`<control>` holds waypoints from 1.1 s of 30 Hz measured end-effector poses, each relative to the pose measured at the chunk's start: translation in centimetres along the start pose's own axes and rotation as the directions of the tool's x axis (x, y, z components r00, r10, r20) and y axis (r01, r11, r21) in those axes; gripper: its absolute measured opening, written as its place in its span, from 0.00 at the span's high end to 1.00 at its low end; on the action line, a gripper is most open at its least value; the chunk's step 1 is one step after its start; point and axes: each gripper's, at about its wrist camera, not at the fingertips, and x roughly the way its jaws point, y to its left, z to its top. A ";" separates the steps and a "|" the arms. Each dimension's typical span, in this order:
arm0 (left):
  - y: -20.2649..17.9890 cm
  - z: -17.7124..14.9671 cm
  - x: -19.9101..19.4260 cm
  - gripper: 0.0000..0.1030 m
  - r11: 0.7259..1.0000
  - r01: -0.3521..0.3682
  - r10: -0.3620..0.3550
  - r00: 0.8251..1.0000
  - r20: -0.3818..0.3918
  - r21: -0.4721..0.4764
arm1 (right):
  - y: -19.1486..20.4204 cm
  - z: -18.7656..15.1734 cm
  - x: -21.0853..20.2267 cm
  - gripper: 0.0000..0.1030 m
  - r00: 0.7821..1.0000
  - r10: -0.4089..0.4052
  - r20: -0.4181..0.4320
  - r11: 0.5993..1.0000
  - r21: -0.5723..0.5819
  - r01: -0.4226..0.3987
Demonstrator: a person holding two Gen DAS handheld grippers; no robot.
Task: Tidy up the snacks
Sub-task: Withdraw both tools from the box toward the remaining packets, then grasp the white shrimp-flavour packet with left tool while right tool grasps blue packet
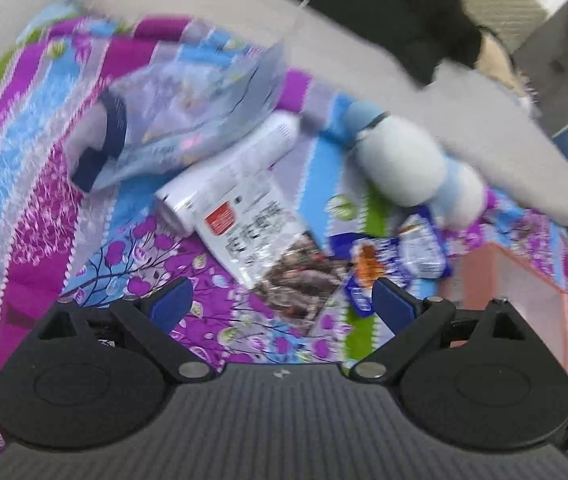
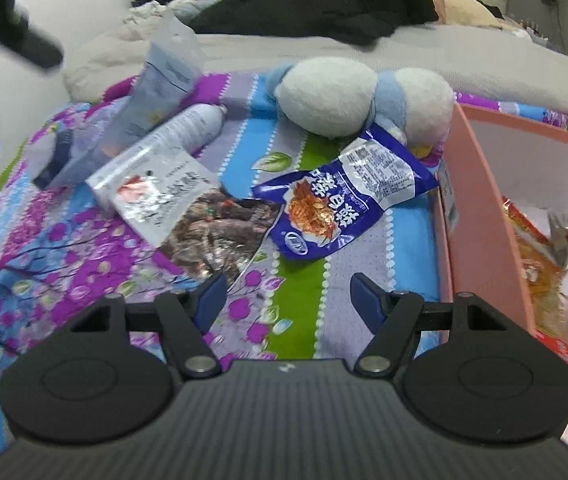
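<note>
A blue snack packet [image 2: 343,200] lies on the patterned bedspread [image 2: 84,260], just ahead of my right gripper [image 2: 285,294], which is open and empty. A silver and brown snack pouch [image 2: 188,208] lies to its left, overlapping a white bottle [image 2: 188,128]. A pale blue bag [image 2: 160,80] leans behind them. In the left wrist view the pouch [image 1: 268,240] lies just ahead of my open, empty left gripper [image 1: 284,304]. The blue packet [image 1: 387,268] sits by its right finger. A pink box [image 2: 483,208] on the right holds several orange snack packs [image 2: 543,264].
A white and blue plush toy [image 2: 363,96] lies behind the blue packet, next to the pink box [image 1: 515,292]. Black clothing [image 2: 323,4] and a grey blanket [image 2: 463,64] lie at the back. A dark blue object [image 2: 56,160] sits under the pale bag.
</note>
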 end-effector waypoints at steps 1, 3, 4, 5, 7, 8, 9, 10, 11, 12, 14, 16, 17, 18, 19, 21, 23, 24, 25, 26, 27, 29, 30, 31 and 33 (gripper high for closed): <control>0.4 0.1 1.4 0.05 1.000 -0.002 0.002 1.000 -0.019 -0.009 | -0.1 0.2 0.7 0.32 1.000 -0.008 0.005 1.000 0.004 0.008; 1.4 0.3 4.1 0.05 0.999 -0.009 0.007 0.999 -0.051 -0.031 | -0.3 0.5 2.2 0.32 0.999 -0.032 0.016 0.999 0.015 0.032; 1.8 0.2 5.0 0.05 0.999 -0.013 0.011 0.998 -0.056 -0.037 | -0.5 0.6 3.0 0.32 0.999 -0.044 0.018 0.999 0.023 0.044; 2.2 0.2 6.1 0.05 0.999 -0.019 0.016 0.998 -0.062 -0.043 | -0.7 0.7 3.6 0.32 0.998 -0.054 0.021 0.998 0.035 0.053; 3.2 0.0 8.0 0.05 0.998 -0.023 0.018 0.997 -0.080 -0.060 | -1.2 1.1 5.0 0.32 0.996 -0.083 0.031 0.995 0.061 0.081; 3.7 -0.2 8.9 0.05 0.997 -0.029 0.022 0.996 -0.089 -0.071 | -1.4 1.2 5.5 0.32 0.994 -0.098 0.040 0.993 0.069 0.095; 4.2 -0.4 9.8 0.05 0.996 -0.034 0.026 0.995 -0.101 -0.079 | -1.6 1.3 6.1 0.32 0.992 -0.113 0.050 0.991 0.078 0.109; 4.6 -0.6 10.8 0.05 0.996 -0.036 0.026 0.993 -0.119 -0.084 | -1.8 1.3 6.6 0.32 0.991 -0.124 0.054 0.989 0.088 0.119; 4.9 -0.8 11.5 0.05 0.995 -0.037 0.025 0.991 -0.131 -0.089 | -2.1 1.4 7.1 0.32 0.989 -0.133 0.057 0.987 0.100 0.127; 5.2 -1.0 12.2 0.06 0.995 -0.035 0.022 0.990 -0.136 -0.097 | -2.3 1.4 7.7 0.32 0.988 -0.143 0.057 0.985 0.110 0.136; 5.8 -1.2 13.3 0.06 0.993 -0.026 0.011 0.991 -0.132 -0.112 | -2.6 1.4 8.6 0.32 0.985 -0.166 0.055 0.979 0.127 0.158; 6.2 -1.2 14.0 0.06 0.992 0.006 -0.021 0.993 -0.116 -0.127 | -3.0 1.5 9.3 0.32 0.981 -0.185 0.064 0.973 0.151 0.174; 6.3 -1.2 14.3 0.06 0.992 0.009 -0.022 0.994 -0.106 -0.127 | -3.2 1.5 9.7 0.32 0.981 -0.184 0.066 0.972 0.164 0.171; 6.4 -1.2 14.6 0.06 0.991 0.014 -0.027 0.995 -0.096 -0.130 | -3.4 1.6 9.9 0.32 0.981 -0.182 0.070 0.970 0.175 0.168; 6.4 -1.1 14.8 0.06 0.991 0.025 -0.037 0.996 -0.086 -0.132 | -3.5 1.6 10.2 0.32 0.980 -0.187 0.070 0.969 0.179 0.172; 6.3 -0.7 15.1 0.07 0.991 0.039 -0.047 0.997 -0.064 -0.127 | -3.7 1.7 10.8 0.21 0.980 -0.186 0.077 0.967 0.190 0.168; 6.2 -0.5 15.3 0.10 0.991 0.057 -0.062 0.997 -0.039 -0.124 | -3.8 1.7 11.4 0.19 0.980 -0.176 0.089 0.967 0.202 0.155; 6.0 -0.4 15.4 0.12 0.991 0.059 -0.064 0.997 -0.031 -0.119 | -3.8 1.8 11.7 0.16 0.983 -0.162 0.091 0.970 0.199 0.141; 5.9 -0.4 15.5 0.13 0.991 0.062 -0.065 0.998 -0.021 -0.117 | -3.7 1.8 11.9 0.16 0.982 -0.156 0.106 0.972 0.192 0.134; 5.7 -0.4 15.7 0.15 0.991 0.065 -0.066 0.998 -0.006 -0.114 | -3.7 1.9 12.1 0.16 0.981 -0.152 0.118 0.974 0.185 0.129; 5.6 -0.4 15.9 0.18 0.992 0.062 -0.061 0.998 0.015 -0.106 | -3.7 2.0 12.4 0.16 0.981 -0.148 0.127 0.976 0.180 0.124; 5.4 -0.5 16.0 0.23 0.994 0.055 -0.048 0.996 0.079 -0.093 | -3.5 2.2 12.8 0.16 0.977 -0.155 0.145 0.977 0.169 0.130; 5.4 -0.6 16.3 0.23 0.994 0.059 -0.050 0.994 0.098 -0.091 | -3.3 2.1 13.0 0.16 0.974 -0.167 0.154 0.977 0.159 0.142; 5.3 -0.7 16.6 0.23 0.995 0.057 -0.047 0.992 0.113 -0.086 | -3.1 2.1 13.0 0.16 0.971 -0.175 0.161 0.977 0.150 0.151; 5.0 -0.8 16.9 0.25 0.996 0.060 -0.049 0.988 0.144 -0.072 | -2.7 1.9 13.1 0.16 0.966 -0.189 0.176 0.977 0.136 0.166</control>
